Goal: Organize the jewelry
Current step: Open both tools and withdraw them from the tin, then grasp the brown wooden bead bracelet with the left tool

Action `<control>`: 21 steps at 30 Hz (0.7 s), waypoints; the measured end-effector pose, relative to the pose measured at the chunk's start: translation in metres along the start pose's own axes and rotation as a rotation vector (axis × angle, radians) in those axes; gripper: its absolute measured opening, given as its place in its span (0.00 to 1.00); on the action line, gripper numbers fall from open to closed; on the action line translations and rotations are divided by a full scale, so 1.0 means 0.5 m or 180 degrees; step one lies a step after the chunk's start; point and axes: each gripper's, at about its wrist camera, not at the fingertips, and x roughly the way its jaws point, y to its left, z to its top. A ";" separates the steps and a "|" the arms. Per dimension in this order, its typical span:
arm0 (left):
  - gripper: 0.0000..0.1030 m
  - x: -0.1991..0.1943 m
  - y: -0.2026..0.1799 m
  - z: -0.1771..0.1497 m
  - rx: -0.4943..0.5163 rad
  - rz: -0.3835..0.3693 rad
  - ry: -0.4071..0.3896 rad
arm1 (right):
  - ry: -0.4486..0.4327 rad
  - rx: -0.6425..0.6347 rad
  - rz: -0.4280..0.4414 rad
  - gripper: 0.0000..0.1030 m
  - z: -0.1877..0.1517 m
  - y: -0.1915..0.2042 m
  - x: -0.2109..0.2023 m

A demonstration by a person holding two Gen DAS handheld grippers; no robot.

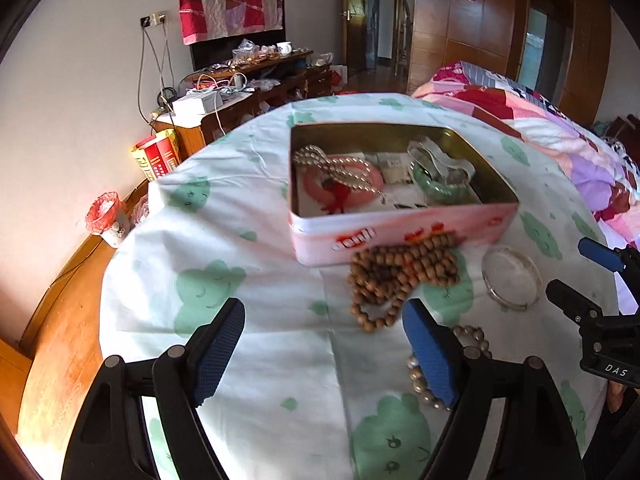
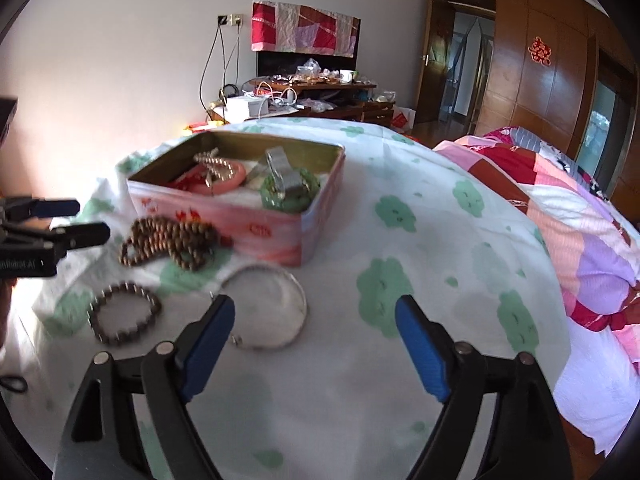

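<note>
Your left claw (image 1: 324,354) is spread wide and holds nothing. Your right claw (image 2: 316,344) is spread wide too, and it is empty.

Closest to you, just by the right finger of your left claw, lies one pale bead bracelet (image 1: 472,340). It is partly hidden behind that finger. It looks light and floppy, so pinch across one side of the loop.

Just ahead of your right claw's left finger lies one thin silver bangle (image 2: 276,308). It looks stiff, smooth and slippery. Grab its rim across the thin wire, and squeeze gently so it does not bend.

A bit farther, ahead of your left claw, is one pile of brown wooden prayer beads (image 1: 400,276). It touches the front wall of the tin. It looks soft and droopy and may dangle, so take a thick bunch in the middle.

Behind that stands one pink tin box (image 1: 404,228), open on top. Inside you can see one pearl necklace (image 1: 336,168), one pink bangle (image 2: 232,178), one green bangle (image 2: 288,196) and some white cards. The green bangle looks hard and could crack, so go softly near it.

All of it sits on one white cloth with green clouds (image 2: 400,240).
</note>
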 end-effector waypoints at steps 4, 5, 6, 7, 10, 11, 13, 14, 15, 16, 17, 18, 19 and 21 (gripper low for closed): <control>0.79 0.007 -0.016 -0.007 0.0080 -0.0013 0.0051 | 0.0071 0.0053 -0.0040 0.83 -0.016 -0.010 0.007; 0.79 0.006 -0.017 -0.008 0.0092 -0.0003 0.0051 | 0.0078 0.0074 -0.0050 0.83 -0.018 -0.013 0.008; 0.79 0.005 -0.015 -0.008 0.0089 -0.0001 0.0047 | 0.0078 0.0080 -0.0060 0.83 -0.018 -0.013 0.007; 0.79 0.004 -0.014 -0.008 0.0090 0.0000 0.0051 | 0.0065 0.0075 -0.0066 0.83 -0.017 -0.013 0.007; 0.79 0.001 -0.010 -0.009 0.0089 0.0013 0.0057 | 0.0054 0.0051 -0.0086 0.85 -0.019 -0.008 0.005; 0.79 0.001 -0.008 -0.009 0.0081 0.0011 0.0061 | 0.0049 0.0039 -0.0090 0.85 -0.019 -0.005 0.004; 0.79 0.004 -0.006 -0.011 0.0081 0.0037 0.0065 | 0.0046 0.0006 -0.0091 0.85 -0.020 0.000 0.004; 0.79 0.006 -0.004 -0.011 0.0069 0.0059 0.0066 | 0.0052 -0.0011 -0.0101 0.85 -0.020 0.002 0.005; 0.79 0.009 0.001 -0.011 0.0044 0.0059 0.0064 | 0.0054 -0.0024 -0.0108 0.85 -0.020 0.004 0.005; 0.79 0.011 0.006 -0.010 0.0015 0.0060 0.0055 | 0.0048 -0.0038 -0.0110 0.85 -0.021 0.005 0.004; 0.79 0.015 0.012 -0.009 -0.0016 0.0084 0.0050 | 0.0040 -0.0043 -0.0110 0.85 -0.020 0.006 0.004; 0.79 0.018 0.016 -0.007 -0.0043 0.0086 0.0041 | 0.0038 -0.0045 -0.0110 0.85 -0.020 0.006 0.004; 0.79 0.019 0.019 -0.005 -0.0069 0.0058 0.0020 | 0.0042 -0.0050 -0.0112 0.85 -0.020 0.007 0.005; 0.79 0.023 0.020 0.001 -0.0112 -0.0028 -0.0012 | 0.0061 -0.0064 -0.0110 0.85 -0.018 0.010 0.009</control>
